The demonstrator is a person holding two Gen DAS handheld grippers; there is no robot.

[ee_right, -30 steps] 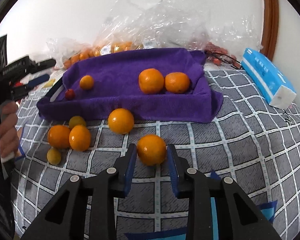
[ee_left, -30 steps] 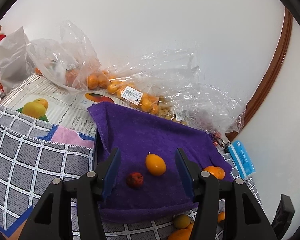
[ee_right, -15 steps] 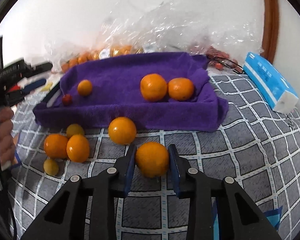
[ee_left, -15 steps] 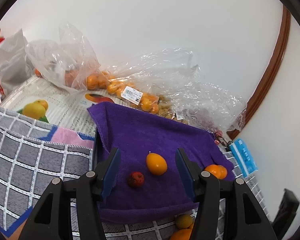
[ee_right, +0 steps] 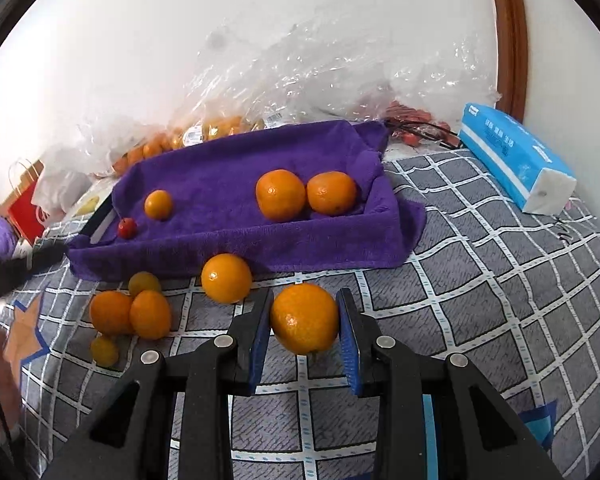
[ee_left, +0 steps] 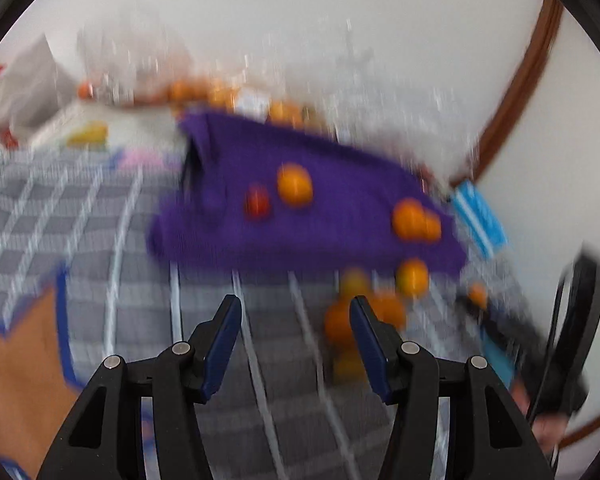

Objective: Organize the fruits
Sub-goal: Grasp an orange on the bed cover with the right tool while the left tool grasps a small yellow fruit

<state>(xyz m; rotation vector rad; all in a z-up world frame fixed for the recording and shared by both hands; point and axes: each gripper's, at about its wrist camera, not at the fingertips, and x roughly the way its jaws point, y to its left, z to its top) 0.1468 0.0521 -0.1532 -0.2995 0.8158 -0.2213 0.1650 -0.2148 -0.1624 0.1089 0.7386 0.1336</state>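
My right gripper [ee_right: 304, 322] is shut on an orange [ee_right: 304, 318] and holds it just above the checked cloth. A tray lined with a purple towel [ee_right: 228, 178] holds two oranges [ee_right: 281, 195], a small orange fruit [ee_right: 158, 204] and a small red fruit [ee_right: 127, 227]. More fruit lies loose in front of the tray: an orange [ee_right: 226, 278] and a cluster at the left [ee_right: 130, 312]. My left gripper [ee_left: 296, 332] is open and empty, back from the purple towel [ee_left: 300, 208]; that view is blurred. Loose fruit [ee_left: 340, 320] lies by its right finger.
A blue tissue pack [ee_right: 516, 160] lies at the right. Clear plastic bags [ee_right: 300, 80] with small oranges lie behind the tray against the wall. A red paper bag [ee_right: 24, 208] stands at the far left. A wooden door frame [ee_right: 512, 32] rises at the right.
My right gripper has lifted the orange off the cloth and moved toward the tray. My left gripper has pulled back fast from over the tray, blurring its view.
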